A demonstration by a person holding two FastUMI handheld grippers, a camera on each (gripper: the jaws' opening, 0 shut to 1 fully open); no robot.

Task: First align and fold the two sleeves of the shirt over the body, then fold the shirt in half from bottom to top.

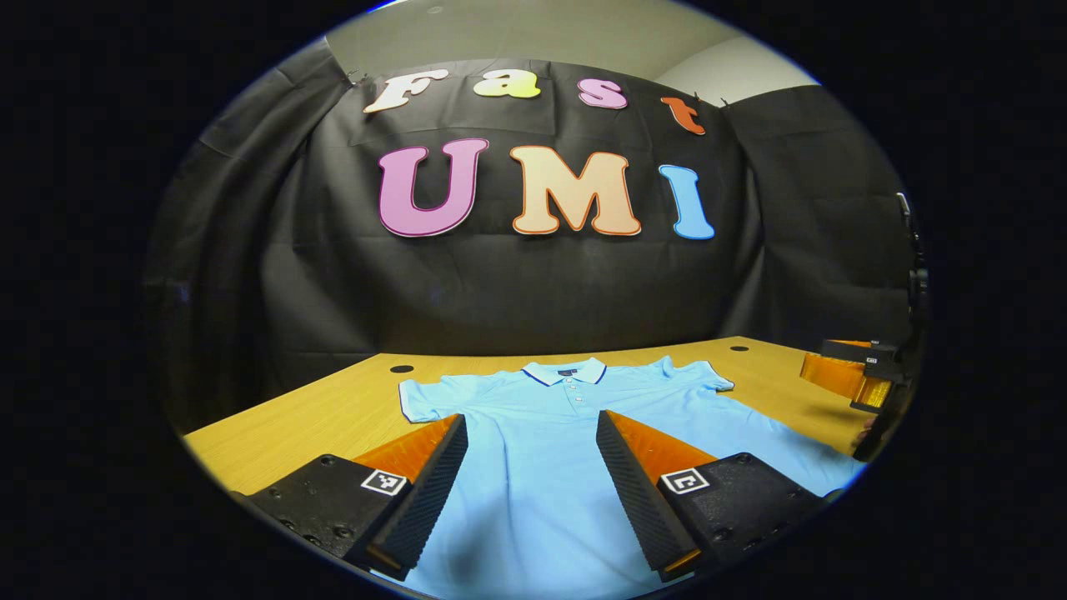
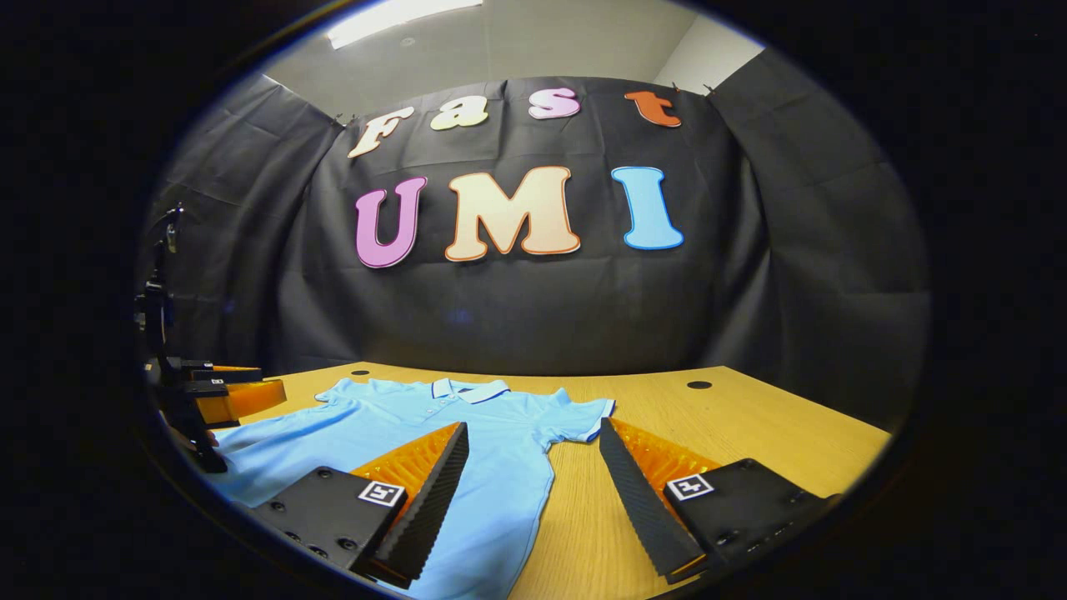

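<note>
The light blue shirt [image 1: 542, 433] is laid flat and unfolded on the wooden table [image 2: 750, 433], while the left gripper [image 1: 533, 492] and the right gripper [image 2: 533, 492] are held above it with fingers apart.

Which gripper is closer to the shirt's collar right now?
Left, by a small margin. The left gripper hangs open over the shirt body, below the collar. The right gripper hangs open over the shirt's side edge.
</note>
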